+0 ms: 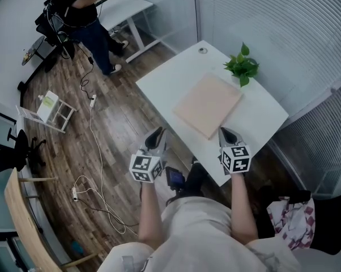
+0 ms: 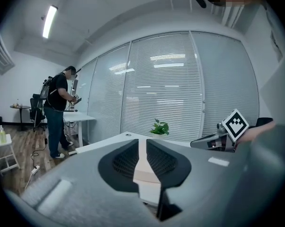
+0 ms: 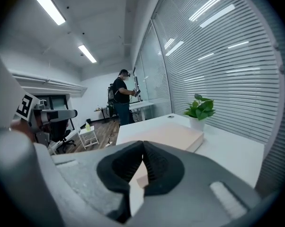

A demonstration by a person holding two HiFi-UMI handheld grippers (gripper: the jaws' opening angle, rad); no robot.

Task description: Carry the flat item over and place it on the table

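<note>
The flat item, a pale pink board (image 1: 208,103), lies flat on the white table (image 1: 261,115) beside a potted plant (image 1: 242,66). My left gripper (image 1: 155,137) hangs over the floor just off the table's near-left edge, apart from the board. Its jaws stand a narrow slit apart with nothing between them, and the board (image 2: 146,170) shows beyond the slit. My right gripper (image 1: 227,135) hovers at the table's near edge, close to the board's near corner. Its fingertips meet and hold nothing. In the right gripper view the board (image 3: 175,136) lies just past my right gripper (image 3: 143,145).
A person (image 1: 82,16) stands at a second white desk (image 1: 122,7) far back left. On the wooden floor are a small white stand (image 1: 50,109), cables (image 1: 97,152) and a black chair (image 1: 12,152). A patterned bag (image 1: 292,220) sits at lower right. Blinds line the window wall.
</note>
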